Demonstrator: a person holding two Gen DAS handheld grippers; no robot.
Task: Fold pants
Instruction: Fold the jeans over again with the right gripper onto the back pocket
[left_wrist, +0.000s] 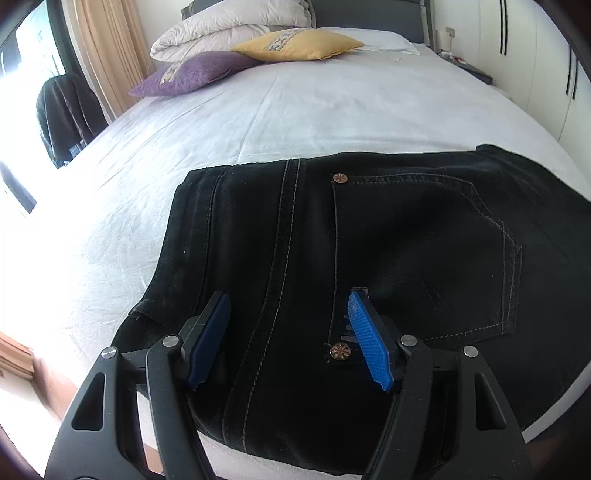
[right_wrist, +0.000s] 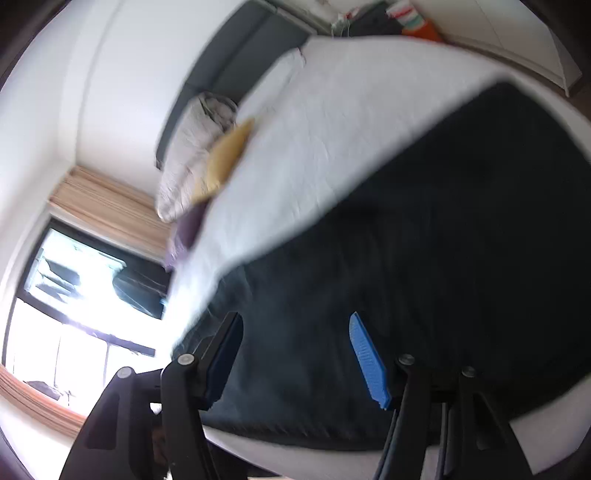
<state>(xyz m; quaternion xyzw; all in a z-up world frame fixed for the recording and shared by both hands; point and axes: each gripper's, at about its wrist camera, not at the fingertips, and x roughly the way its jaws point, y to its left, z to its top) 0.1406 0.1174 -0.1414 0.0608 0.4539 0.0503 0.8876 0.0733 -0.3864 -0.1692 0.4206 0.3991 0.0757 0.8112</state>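
Black pants (left_wrist: 388, 240) folded flat on the bed (left_wrist: 258, 110), directly under and ahead of both tongs, long axis running sideways across the left view. Left tongs (left_wrist: 290, 325) gaping, empty, straddling the seam by a pocket rivet (left_wrist: 339, 350). Right tongs (right_wrist: 295, 350) likewise spread and empty over blurred dark cloth. White sheet; purple pillow (left_wrist: 188, 74), yellow pillow (left_wrist: 299, 44), window beyond.

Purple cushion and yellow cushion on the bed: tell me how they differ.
The purple fuzzy square cushion lies nearer the window-side edge of the white-sheeted bed; the yellow smooth square cushion sits nearer the headboard, overlapping the purple one's corner. The purple one looks fuzzier and darker. Both lie flat, bear a pale patterned strip and rest beside the folded white duvet.
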